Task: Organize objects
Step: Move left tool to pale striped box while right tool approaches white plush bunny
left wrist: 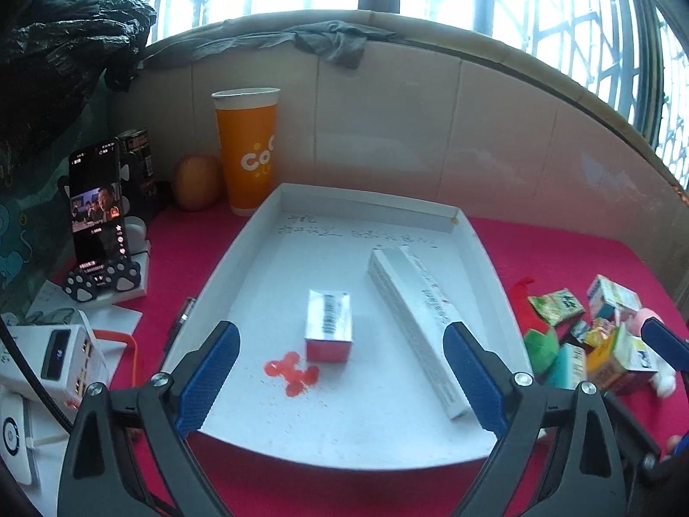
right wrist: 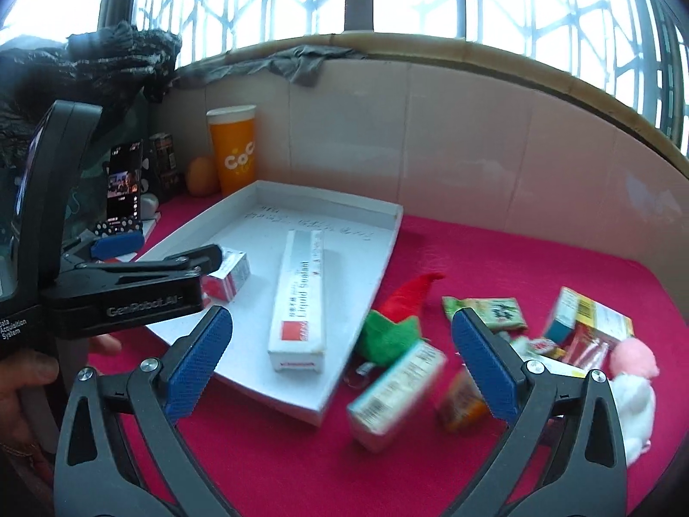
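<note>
Red table (left wrist: 344, 491) nearest, white tray (left wrist: 224, 267) on it. Left claw (left wrist: 342, 381) spread wide, empty, over the tray's near edge. Right claw (right wrist: 340, 370) spread wide, empty, over loose cartons (right wrist: 396, 392). In the tray: small box (left wrist: 329, 319), long box (left wrist: 415, 327). Behind: orange cup (left wrist: 247, 146), tiled wall, barred window.

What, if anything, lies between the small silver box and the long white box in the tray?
Only bare tray floor separates the small silver box from the long white box, shown best in the left wrist view.
</note>
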Motion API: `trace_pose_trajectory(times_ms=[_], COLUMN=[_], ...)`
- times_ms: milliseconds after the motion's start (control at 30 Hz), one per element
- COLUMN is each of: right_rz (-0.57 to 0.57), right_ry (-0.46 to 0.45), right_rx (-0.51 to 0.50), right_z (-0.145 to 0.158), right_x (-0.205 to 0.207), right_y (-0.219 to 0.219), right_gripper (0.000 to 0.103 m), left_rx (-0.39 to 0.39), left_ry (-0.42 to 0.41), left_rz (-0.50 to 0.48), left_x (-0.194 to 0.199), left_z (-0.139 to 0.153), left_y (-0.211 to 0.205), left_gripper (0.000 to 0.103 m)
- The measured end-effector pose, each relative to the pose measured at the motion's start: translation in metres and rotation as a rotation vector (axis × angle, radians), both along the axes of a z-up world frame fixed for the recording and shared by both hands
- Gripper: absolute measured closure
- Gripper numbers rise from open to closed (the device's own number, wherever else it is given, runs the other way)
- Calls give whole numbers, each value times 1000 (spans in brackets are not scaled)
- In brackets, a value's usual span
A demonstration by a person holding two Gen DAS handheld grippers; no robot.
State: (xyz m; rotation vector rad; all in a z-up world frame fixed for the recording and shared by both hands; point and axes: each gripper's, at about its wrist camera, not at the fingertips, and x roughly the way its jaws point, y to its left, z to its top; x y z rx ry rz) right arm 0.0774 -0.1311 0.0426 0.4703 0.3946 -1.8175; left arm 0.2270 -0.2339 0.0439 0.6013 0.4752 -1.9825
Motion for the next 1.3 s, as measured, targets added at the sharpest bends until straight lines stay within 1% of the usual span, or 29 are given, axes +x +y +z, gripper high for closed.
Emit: trace_pose_trajectory(times_ms=[67,200,467,567,700,867,1033,1167,1200,1267,1300], right_rz=[-25,-132,-371,-447,-524,-560,-518,-508,-508,-510,-513], right_ry=[-2,-41,-103,-126,-155,-240,-222,-216,-224,-232,-236], right_rx=[-22,-62,-89,-84,-69,-35,54,114,123,119,120], right_z=[1,1,-8,-15,-25,-40,-50,-57,-59,-59,-60], right_x=[-9,-41,-112,-134,-162,-188,-199,-205,-206,-209,-209], right_y=[14,48,106,125,148,160,140,121,118,118,119], right_gripper=[0,0,0,0,0,0,0,0,0,1,4], left_rx=[8,18,34,31,13,42,55,62,70,84,80], left_ry=[12,22,-23,-65,-127,-154,-177,-199,-197,-199,-204], left_rz=[-17,-83,-288,-368,-441,-464,-472,-468,-466,-462,-453], left_x=[-2,-14,-57,-76,-102,-126,-140,-149,-149,-151,-151], left_z=[-2,-9,-21,-25,-28,-35,-38,-41,-42,-45,-45], left_y=[8,23,57,69,82,85,82,79,77,73,72], left_gripper=[7,7,7,7,7,8,8,9,10,18,21])
